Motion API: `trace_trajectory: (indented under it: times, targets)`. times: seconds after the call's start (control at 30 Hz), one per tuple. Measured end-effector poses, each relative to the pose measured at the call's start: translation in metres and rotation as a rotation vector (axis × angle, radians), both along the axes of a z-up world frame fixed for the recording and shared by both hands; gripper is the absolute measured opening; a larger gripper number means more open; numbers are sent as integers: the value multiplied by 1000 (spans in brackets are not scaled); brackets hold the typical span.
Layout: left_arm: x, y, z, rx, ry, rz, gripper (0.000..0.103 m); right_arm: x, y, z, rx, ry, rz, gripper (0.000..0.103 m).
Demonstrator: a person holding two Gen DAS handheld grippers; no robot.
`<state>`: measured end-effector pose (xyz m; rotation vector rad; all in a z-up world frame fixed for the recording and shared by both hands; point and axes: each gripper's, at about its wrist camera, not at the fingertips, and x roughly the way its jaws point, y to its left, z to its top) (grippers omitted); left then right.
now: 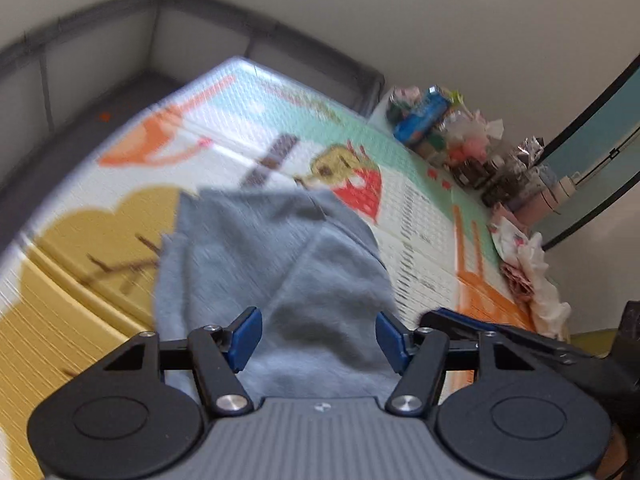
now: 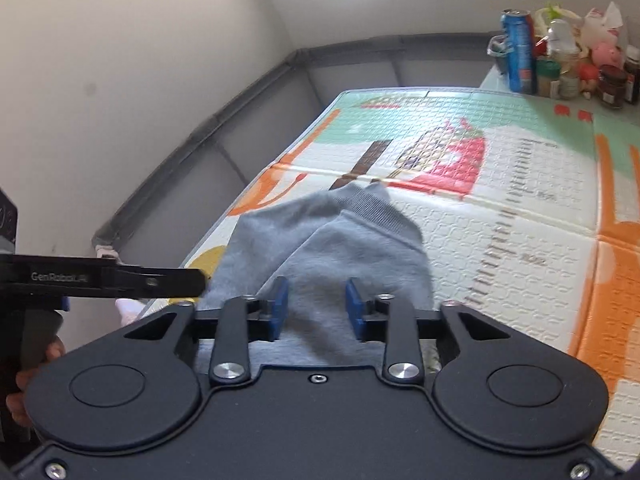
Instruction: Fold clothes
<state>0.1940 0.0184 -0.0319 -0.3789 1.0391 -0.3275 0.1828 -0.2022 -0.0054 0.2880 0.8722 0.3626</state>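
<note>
A grey sweatshirt (image 1: 276, 256) lies folded on the colourful play mat (image 1: 224, 120), its ribbed hem (image 2: 372, 204) at the far end. My left gripper (image 1: 318, 336) hovers over the near part of the garment; its blue pads stand wide apart and touch nothing. In the right wrist view my right gripper (image 2: 317, 310) is above the same sweatshirt (image 2: 328, 240), with its pads a narrower gap apart and the cloth lying below them, not pinched. A black finger (image 2: 160, 280) of the left gripper reaches in from the left edge, and a hand holds its grip.
Cans, jars and bags (image 2: 560, 60) crowd the mat's far right corner. A pile of floral cloth (image 1: 524, 264) lies at the right edge. A grey padded wall (image 2: 224, 168) runs along the mat's left and far sides.
</note>
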Motion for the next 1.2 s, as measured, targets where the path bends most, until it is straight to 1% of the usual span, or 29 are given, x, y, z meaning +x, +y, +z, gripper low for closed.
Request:
trace_trajectory:
  times: [0.1,0.2,0.33,0.37,0.4,0.43,0.5,0.57,0.63,0.73,0.8,0.97,1.03,1.07,1.1,1.13,1.17,1.2]
  targets:
    - [-6,-7,-19,-36,41,-1,48,1,12,-15,-2,30,18,13]
    - [-10,-12,-38,-59,72,12,36,0,20,-33,-2,66,29,13]
    - [-15,-8,-63,-53,109,54,30,-1,27,-57,-1,114,34,12]
    - [-17,-4,-67,-45,115,68,26,-1,28,-62,-5,128,33,12]
    - [-19,0,-70,-35,118,82,18,-2,28,-68,-17,145,33,12]
    - [-21,4,-72,-25,122,94,15,-3,28,-73,-30,159,32,12]
    - [-24,15,-74,-16,128,104,5,-5,26,-84,-59,175,27,11]
    - [-27,28,-76,-33,132,113,3,-7,21,-92,-76,185,17,9]
    - [-31,42,-77,-59,134,129,3,-9,14,-94,-81,191,8,8]
    - [-38,59,-75,-78,133,159,3,-12,3,-95,-89,196,-3,3]
    - [-43,66,-73,-57,130,175,3,-12,-2,-94,-82,203,-10,0]
    - [-53,76,-72,-2,129,190,3,-14,-4,-93,-90,200,-19,0]
    - [-57,78,-74,42,138,210,5,-15,-3,-92,-94,196,-21,0]
    - [-60,81,-74,78,144,233,28,-16,-3,-92,-96,196,-24,0]
    - [-63,84,-75,114,149,256,47,-17,-3,-91,-98,197,-26,0]
    - [-66,88,-74,119,151,271,41,-18,-3,-90,-100,198,-27,0]
    - [-69,94,-73,80,154,270,30,-19,-4,-89,-102,199,-29,0]
    - [-71,100,-71,51,154,276,30,-21,-4,-87,-104,199,-32,0]
